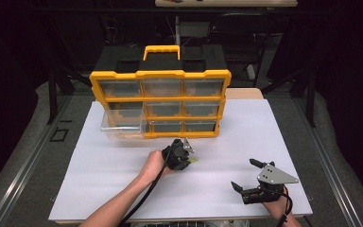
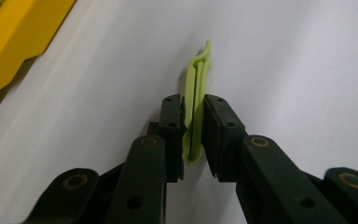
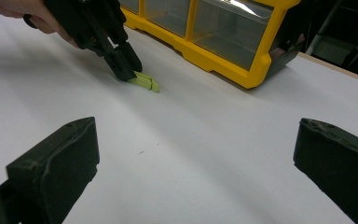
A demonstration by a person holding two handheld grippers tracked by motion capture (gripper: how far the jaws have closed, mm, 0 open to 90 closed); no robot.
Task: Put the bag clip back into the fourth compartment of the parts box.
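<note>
On the white tabletop [image 1: 123, 189], the left tool [image 2: 194, 135] is clamped on a green clip [image 2: 196, 107] lying just near of the yellow organizer [image 1: 160, 101], while the right tool [image 1: 246, 177], jaws wide apart and empty, rests near right.

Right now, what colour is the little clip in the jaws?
Light green. The clip shows best in the left gripper view.

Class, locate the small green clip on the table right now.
The green clip sits between the left gripper's closed jaws, low on the white board, just in front of the yellow drawer organizer.
</note>
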